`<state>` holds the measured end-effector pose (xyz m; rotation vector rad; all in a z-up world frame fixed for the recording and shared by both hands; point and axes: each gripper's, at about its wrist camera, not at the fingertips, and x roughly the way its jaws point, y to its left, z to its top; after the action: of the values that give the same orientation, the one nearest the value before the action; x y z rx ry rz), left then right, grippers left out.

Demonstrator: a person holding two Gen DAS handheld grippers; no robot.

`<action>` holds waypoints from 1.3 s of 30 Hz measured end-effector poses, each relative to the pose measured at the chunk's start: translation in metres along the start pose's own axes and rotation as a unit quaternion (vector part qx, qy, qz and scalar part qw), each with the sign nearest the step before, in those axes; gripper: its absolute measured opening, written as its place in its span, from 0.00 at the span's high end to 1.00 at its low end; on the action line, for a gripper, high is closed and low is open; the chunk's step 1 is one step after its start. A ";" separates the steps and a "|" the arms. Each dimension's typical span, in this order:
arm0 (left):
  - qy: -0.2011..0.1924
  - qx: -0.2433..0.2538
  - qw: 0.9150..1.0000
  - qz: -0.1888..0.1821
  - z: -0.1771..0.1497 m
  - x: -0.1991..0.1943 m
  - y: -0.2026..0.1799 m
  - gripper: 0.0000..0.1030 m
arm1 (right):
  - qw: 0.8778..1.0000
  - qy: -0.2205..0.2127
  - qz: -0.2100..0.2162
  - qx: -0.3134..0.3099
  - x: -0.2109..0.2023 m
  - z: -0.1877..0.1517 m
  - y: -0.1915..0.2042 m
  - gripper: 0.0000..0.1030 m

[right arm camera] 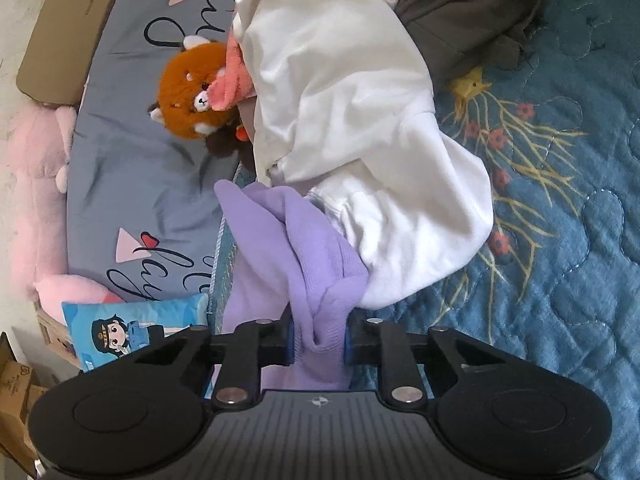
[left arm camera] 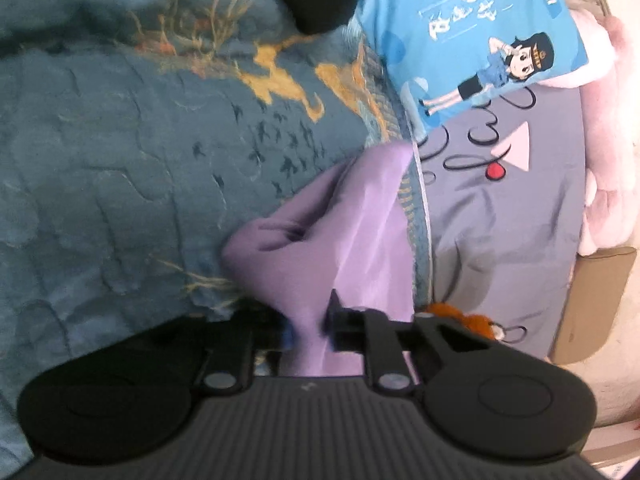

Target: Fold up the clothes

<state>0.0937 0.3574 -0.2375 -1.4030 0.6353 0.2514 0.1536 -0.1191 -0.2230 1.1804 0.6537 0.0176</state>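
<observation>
The left tongs (left arm camera: 310,326) pinch the purple garment (left arm camera: 320,232) over the blue quilt (left arm camera: 120,160); the right tongs (right arm camera: 319,338) clamp the same cloth beside a white sweatshirt (right arm camera: 352,120).

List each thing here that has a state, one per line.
Left claw: shut on purple garment.
Right claw: shut on purple garment.
Purple garment: bunched, unfolded, held at both ends.
White garment: crumpled, unfolded, on the blue quilt.
Dark garment: heaped, unfolded.

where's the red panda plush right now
In the right wrist view, upper left: the red panda plush lies on the grey sheet, against the white garment's left edge.
</observation>
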 end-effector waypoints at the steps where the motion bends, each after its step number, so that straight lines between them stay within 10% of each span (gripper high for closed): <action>1: -0.012 0.020 1.000 0.008 -0.003 -0.002 -0.005 0.88 | 1.000 -0.002 -0.005 -0.005 -0.001 -0.001 0.003 0.82; 7: -0.067 0.194 0.974 0.092 -0.028 -0.016 -0.059 0.88 | 0.989 -0.024 -0.037 -0.141 -0.024 -0.011 0.052 0.84; 18: -0.039 0.297 0.940 0.162 -0.082 -0.101 -0.061 0.88 | 0.983 0.027 -0.077 -0.164 -0.101 -0.035 0.009 0.84; 28: 0.002 0.279 0.938 0.204 -0.107 -0.145 -0.016 0.88 | 0.977 0.063 -0.094 -0.180 -0.145 -0.055 -0.025 0.84; 39: 0.005 0.307 0.915 0.260 -0.116 -0.130 -0.005 0.74 | 0.981 0.081 -0.095 -0.148 -0.140 -0.057 -0.057 0.84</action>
<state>-0.0399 0.2714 -0.1659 -0.6109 0.9926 0.4217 -0.0062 -0.1416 -0.2190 0.8311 0.8730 0.0481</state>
